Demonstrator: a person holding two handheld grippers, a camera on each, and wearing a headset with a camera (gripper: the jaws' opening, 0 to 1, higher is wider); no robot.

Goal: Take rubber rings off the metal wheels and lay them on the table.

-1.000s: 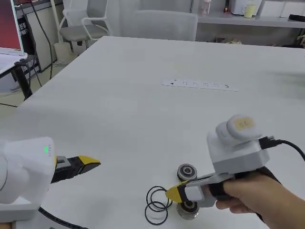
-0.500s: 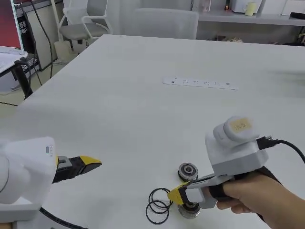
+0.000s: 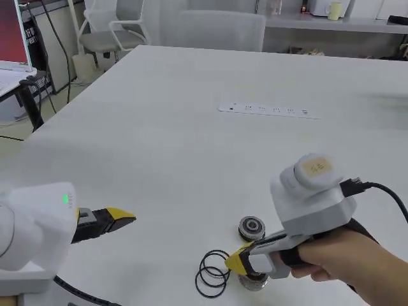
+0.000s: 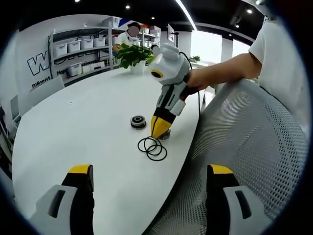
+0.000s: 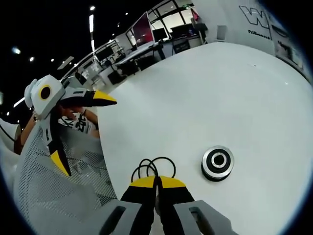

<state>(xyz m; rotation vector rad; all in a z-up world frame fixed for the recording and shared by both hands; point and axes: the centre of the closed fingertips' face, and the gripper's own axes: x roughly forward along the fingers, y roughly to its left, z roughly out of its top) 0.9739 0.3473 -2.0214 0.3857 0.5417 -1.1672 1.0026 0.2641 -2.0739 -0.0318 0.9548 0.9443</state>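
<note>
Right tongs at near wheel, ring pull pending.
Head view: tips at wheel; loose rings just beside on counter; left tongs well apart. Left gripper view: left tongs spread, idle. Right gripper view: jaws pressed together, can't tell if ring's caught. Advice: lift slow, brace wheel w/ left.
</note>
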